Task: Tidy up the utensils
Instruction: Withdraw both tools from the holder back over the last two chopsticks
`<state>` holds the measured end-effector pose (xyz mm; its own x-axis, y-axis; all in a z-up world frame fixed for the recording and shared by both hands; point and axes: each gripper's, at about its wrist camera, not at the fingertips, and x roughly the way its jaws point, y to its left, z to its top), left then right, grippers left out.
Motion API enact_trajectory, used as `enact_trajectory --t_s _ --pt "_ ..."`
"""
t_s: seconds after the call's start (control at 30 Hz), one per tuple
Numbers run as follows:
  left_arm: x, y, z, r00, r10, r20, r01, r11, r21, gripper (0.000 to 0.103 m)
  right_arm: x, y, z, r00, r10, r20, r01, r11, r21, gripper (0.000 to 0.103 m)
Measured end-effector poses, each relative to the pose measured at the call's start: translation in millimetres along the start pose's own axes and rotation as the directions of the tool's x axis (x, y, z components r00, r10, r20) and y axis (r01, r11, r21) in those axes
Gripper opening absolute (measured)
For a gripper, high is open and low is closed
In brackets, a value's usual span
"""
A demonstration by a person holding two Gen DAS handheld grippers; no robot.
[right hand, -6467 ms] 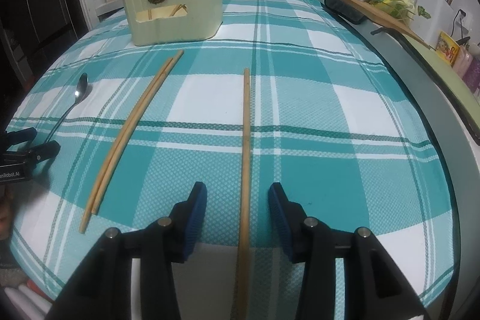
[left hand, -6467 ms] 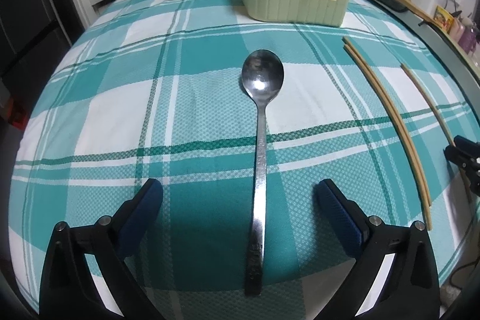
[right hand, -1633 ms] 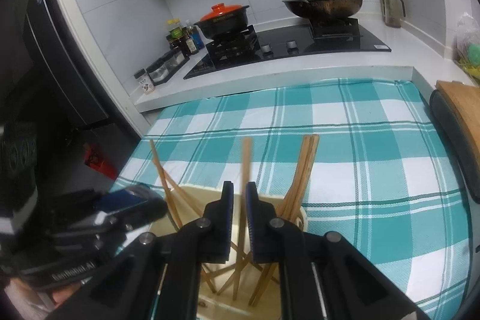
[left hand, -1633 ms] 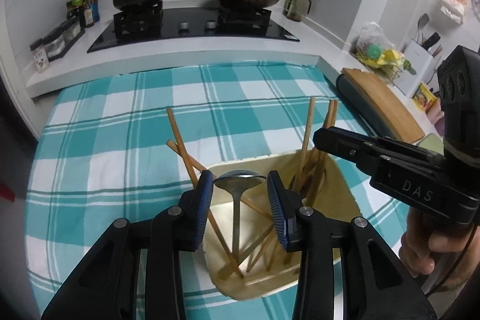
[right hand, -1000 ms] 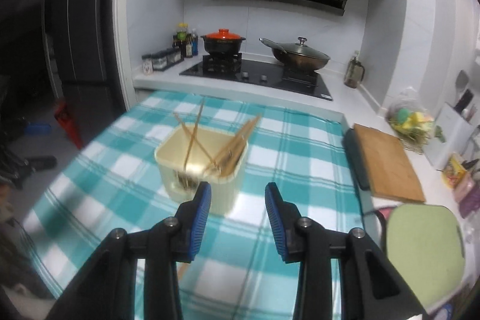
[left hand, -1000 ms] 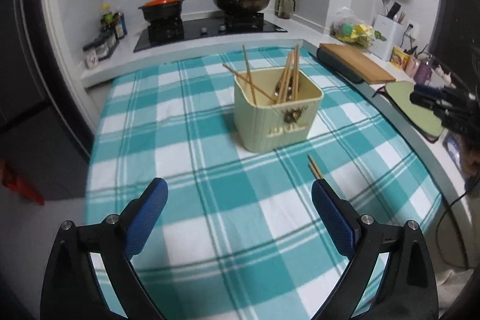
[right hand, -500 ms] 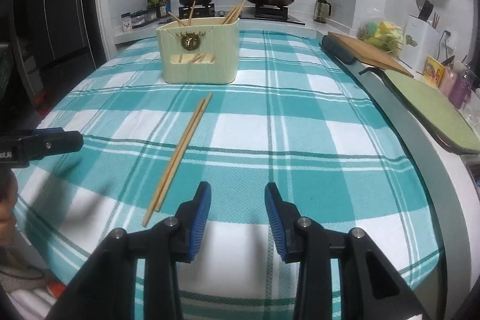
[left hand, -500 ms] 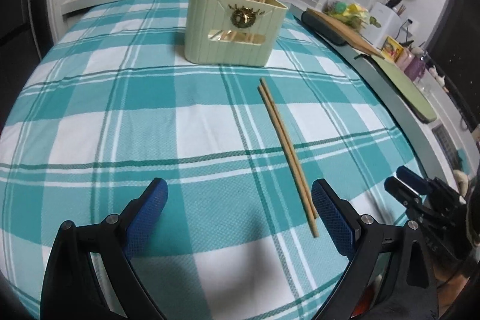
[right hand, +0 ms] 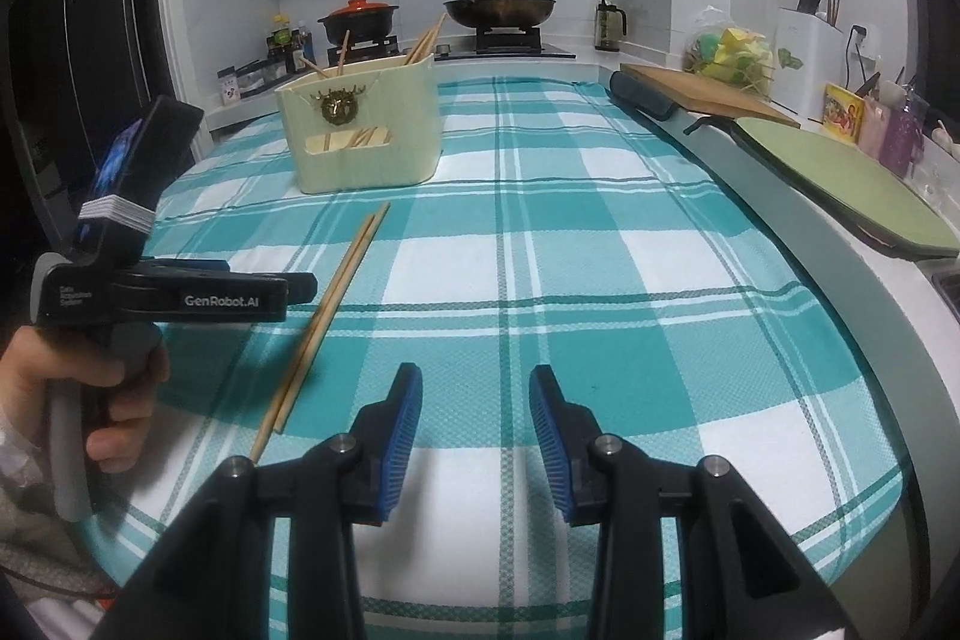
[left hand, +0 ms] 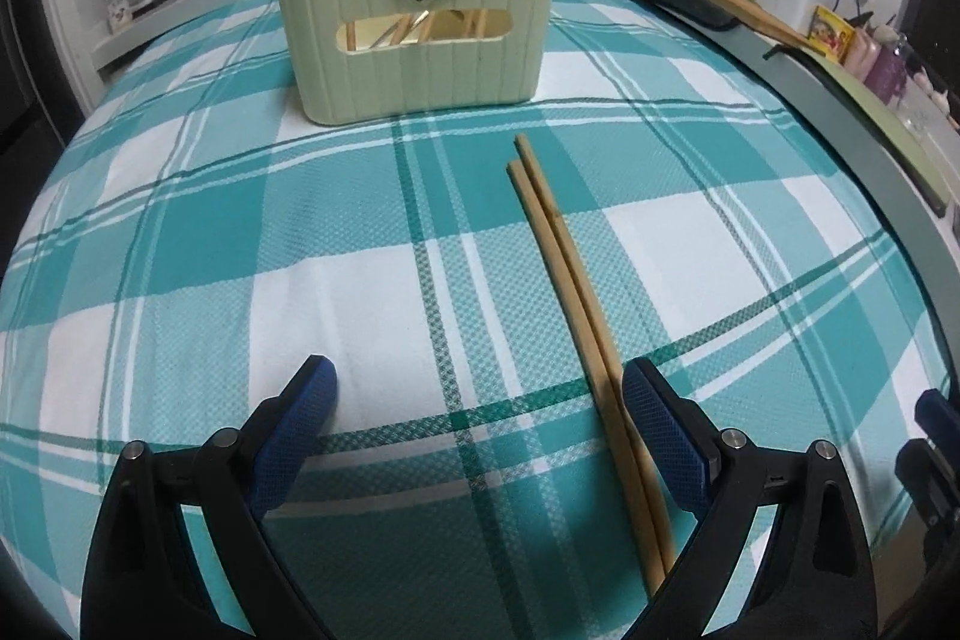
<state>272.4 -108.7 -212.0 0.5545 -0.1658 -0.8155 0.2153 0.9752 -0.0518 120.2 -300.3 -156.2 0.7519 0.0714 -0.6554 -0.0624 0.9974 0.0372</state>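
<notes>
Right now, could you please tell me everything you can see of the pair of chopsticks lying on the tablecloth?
The pair of chopsticks looks like plain light wood: two slim sticks lying flat, side by side and touching, on the teal checked tablecloth. They point toward the cream utensil holder but stop short of it. Their near ends pass just inside the right finger of the open left tongs, ungripped.

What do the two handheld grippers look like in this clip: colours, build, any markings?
Both are black plastic with silver pivot bolts and blue ribbed pads on the fingers. The right gripper shows this up close, as does the left gripper. The right wrist view shows white "GenRobot.AI" lettering on the left one's side, a grey handle and a dark block mounted on top.
</notes>
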Motion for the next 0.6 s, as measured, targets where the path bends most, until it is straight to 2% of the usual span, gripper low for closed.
enact_trajectory --t_s 0.13,0.6 --pt "1.9 -2.5 -3.6 1.000 0.022 0.001 -0.022 1.000 0.002 0.097 -1.7 -5.2 -0.4 1.000 -0.006 0.008 0.006 1.000 0.010 0.038" --pt "3.0 1.2 -3.3 1.000 0.006 -0.006 -0.006 1.000 -0.017 0.097 0.9 -5.4 -4.2 1.000 -0.001 -0.002 0.001 1.000 0.022 0.038"
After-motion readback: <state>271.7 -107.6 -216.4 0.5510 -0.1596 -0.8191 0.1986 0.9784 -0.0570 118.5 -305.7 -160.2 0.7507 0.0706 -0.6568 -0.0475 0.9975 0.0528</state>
